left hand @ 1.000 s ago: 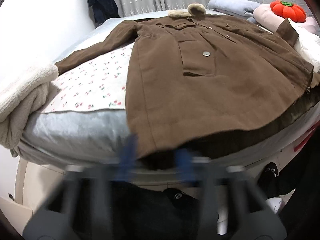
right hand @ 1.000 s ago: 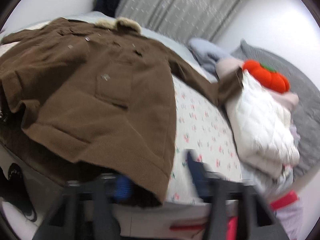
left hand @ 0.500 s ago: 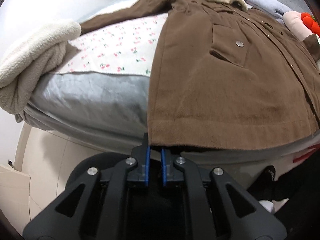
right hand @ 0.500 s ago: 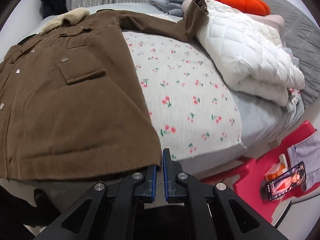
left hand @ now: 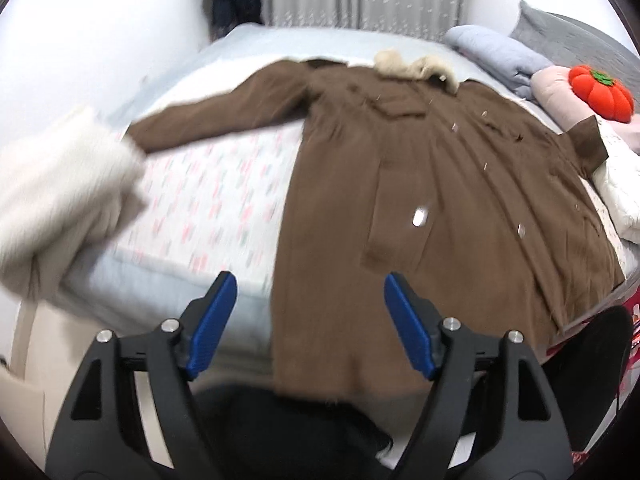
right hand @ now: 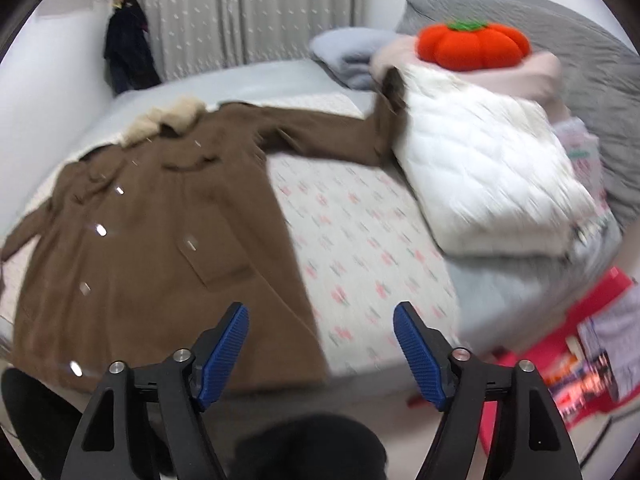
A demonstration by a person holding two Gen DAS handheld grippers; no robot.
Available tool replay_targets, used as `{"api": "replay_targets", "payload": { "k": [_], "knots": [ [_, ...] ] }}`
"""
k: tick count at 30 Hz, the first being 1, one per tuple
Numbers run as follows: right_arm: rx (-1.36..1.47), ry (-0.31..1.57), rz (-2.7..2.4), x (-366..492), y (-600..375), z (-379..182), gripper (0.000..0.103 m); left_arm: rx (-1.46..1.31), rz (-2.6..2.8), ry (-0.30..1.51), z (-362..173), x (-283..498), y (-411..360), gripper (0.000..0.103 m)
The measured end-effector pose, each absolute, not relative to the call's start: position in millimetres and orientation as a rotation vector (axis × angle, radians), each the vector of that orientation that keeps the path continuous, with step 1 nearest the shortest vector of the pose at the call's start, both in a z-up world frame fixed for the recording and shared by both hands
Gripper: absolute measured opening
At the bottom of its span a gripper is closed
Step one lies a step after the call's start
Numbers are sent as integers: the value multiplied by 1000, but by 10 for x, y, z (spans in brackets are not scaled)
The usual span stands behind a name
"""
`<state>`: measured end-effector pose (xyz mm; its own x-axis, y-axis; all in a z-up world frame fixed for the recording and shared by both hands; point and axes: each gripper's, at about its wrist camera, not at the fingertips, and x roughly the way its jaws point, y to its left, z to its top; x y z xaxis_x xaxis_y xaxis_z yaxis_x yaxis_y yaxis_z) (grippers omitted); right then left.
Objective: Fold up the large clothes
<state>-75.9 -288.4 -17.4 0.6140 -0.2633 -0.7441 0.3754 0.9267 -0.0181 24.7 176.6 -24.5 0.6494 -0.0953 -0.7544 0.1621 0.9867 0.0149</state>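
Half a second ago both of your tools were pinched shut at the hem of the brown coat (left hand: 432, 208), one at each bottom corner; now your left hand-held gripper (left hand: 310, 322) and your right hand-held gripper (right hand: 320, 350) both stand wide open, holding nothing, and have pulled back and up from the edge of the bed (right hand: 360, 236). You have let the hem go, so the spreading and straightening looks finished. The coat lies face up and flat on the cherry-print sheet, fur collar (right hand: 164, 122) at the far end, hem hanging a little over the near edge of the mattress, buttons running down the front. Both sleeves are stretched out sideways: one reaches toward the fleecy cream blanket (left hand: 60, 204) on your left, the other ends with its cuff against the white quilted bundle (right hand: 484, 168) on your right, under the orange pumpkin cushion (right hand: 472, 46). Both views are smeared by motion, so fine creases cannot be judged. As I read it, no fold has been made yet; the likely next step is to bring a sleeve in across the chest, and each open tool has a sleeve on its own side. Watch the right cuff, since it touches the quilted bundle and could drag on it when lifted. The coat is heavy cloth, so take a deep bite of fabric.
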Motion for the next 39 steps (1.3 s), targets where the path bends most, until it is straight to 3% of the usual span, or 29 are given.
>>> {"api": "replay_targets", "payload": {
  "k": [10,15,21,23,26,28,34,39],
  "knots": [
    [131,857,-212,466,-2803,-144,83,111,-30,863,-189,1546,1911,83],
    [148,884,-180,852,-2832,-246,85,-149,100,958,-552,2254,2521,83],
    [139,931,-187,1238,-2914,-446,85,-386,317,933,-990,2923,3145,83],
    [151,944,-191,1316,-2943,-504,85,-433,381,932,-1113,3083,3261,79],
    [159,958,-197,1386,-2981,-566,85,-455,494,849,-1139,3212,3399,56],
    [160,964,-205,1423,-3011,-602,85,-438,537,832,-1082,3290,3456,9],
    [181,986,-260,1457,-3254,-705,85,-218,639,544,-459,3054,3424,9],
    [248,984,-298,1474,-3527,-781,85,-166,674,898,-1062,3431,3559,14]
  ]
}}
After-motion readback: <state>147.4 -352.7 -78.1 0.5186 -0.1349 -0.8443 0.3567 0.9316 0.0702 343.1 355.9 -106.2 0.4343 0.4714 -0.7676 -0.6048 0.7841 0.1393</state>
